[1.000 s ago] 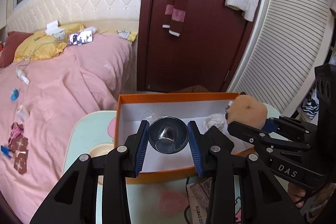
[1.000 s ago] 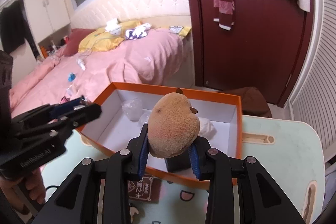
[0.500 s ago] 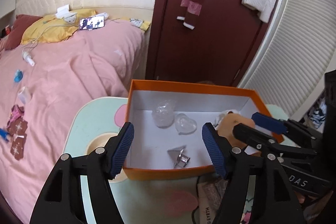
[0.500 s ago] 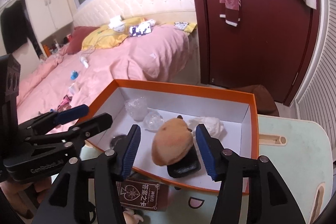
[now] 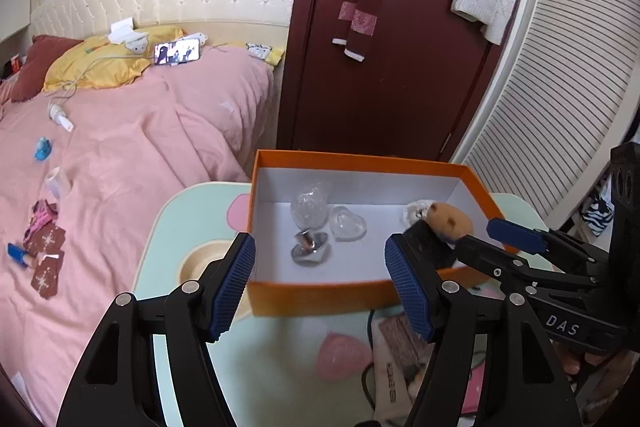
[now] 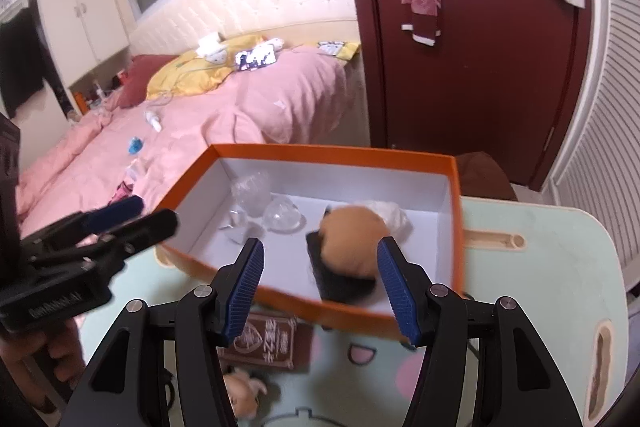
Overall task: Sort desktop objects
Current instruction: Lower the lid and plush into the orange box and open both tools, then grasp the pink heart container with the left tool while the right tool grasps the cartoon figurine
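An orange box [image 5: 320, 293] with a white inside stands on the pale green table [image 5: 192, 211]. In it lie a shiny metal funnel [image 5: 310, 249], a clear heart [image 5: 348, 225], a clear crinkled lump [image 5: 310, 205], a white wad [image 5: 412, 213] and a brown plush toy [image 5: 450, 221] on a black block [image 6: 340, 281]. My left gripper [image 5: 320, 285] is open and empty above the box's near wall. My right gripper [image 6: 320, 281] is open and empty, with the plush toy [image 6: 352, 241] just beyond its fingers. The box also shows in the right wrist view [image 6: 348, 309].
A brown card packet [image 6: 266, 341] and a small plush figure [image 6: 242, 393] lie on the table in front of the box. A pink bed [image 5: 120, 155] with scattered small things is at the left. A dark red door [image 5: 384, 67] is behind.
My left gripper opened and dropped the metal funnel into the box. My right gripper opened and let the plush toy down into the box. Both grippers pulled back.
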Demonstrator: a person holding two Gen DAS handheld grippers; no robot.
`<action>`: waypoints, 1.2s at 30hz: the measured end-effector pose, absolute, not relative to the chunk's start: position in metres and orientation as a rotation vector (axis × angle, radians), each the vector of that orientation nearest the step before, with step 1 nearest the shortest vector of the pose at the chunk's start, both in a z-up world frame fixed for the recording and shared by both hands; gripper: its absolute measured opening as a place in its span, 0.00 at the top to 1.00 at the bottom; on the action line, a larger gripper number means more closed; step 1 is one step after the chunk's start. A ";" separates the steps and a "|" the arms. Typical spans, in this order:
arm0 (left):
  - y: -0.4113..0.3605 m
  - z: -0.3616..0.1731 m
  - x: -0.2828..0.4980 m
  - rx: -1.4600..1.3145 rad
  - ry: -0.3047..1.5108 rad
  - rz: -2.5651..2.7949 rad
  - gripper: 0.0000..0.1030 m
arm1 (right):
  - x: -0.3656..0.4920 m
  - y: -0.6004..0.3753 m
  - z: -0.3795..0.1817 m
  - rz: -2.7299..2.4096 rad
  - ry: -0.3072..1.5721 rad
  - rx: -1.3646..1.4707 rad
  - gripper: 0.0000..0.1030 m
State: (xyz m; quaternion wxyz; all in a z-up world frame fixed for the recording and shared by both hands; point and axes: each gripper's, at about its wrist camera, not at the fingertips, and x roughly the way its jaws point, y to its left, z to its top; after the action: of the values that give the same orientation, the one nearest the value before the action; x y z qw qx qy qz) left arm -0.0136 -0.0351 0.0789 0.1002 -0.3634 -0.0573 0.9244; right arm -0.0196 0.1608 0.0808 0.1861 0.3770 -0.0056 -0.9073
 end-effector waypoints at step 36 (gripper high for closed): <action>-0.019 0.000 0.058 -1.307 0.045 2.714 0.08 | 0.055 0.212 0.023 -2.773 0.070 1.367 0.00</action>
State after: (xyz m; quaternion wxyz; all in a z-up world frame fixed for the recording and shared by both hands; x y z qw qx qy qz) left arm 0.0576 -0.0190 0.0000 0.0643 -0.4329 0.0150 0.8990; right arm 0.0553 0.2119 0.0226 0.0243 0.4420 0.0227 -0.8964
